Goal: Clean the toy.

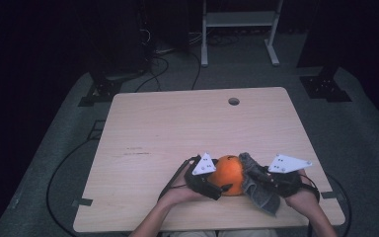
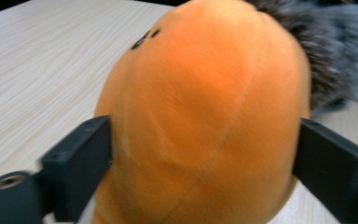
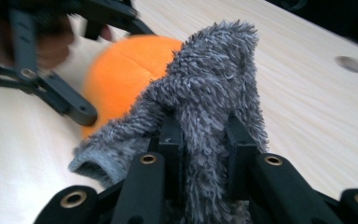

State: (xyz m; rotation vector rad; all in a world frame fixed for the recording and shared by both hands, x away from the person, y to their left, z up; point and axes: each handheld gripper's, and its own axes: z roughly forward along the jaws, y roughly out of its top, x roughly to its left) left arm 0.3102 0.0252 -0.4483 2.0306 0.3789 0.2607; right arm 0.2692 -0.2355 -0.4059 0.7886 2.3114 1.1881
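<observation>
An orange plush ball (image 1: 228,174) sits at the near edge of the desk (image 1: 177,123), between the two grippers. It is straddled by the wide-spread jaws of the left gripper (image 2: 205,154), both against its sides, while a grey fluffy cloth (image 3: 205,107) is pinched tight in the right gripper (image 3: 204,135). Wiping appears to be the step in hand — next, the cloth must be drawn over the ball's right side while the ball is steadied.

Bench (image 1: 177,123): light wood, cable hole (image 1: 233,101) | floor (image 1: 365,128): grey carpet, black cables (image 1: 150,74) | rear: white frame (image 1: 239,29), dark
</observation>
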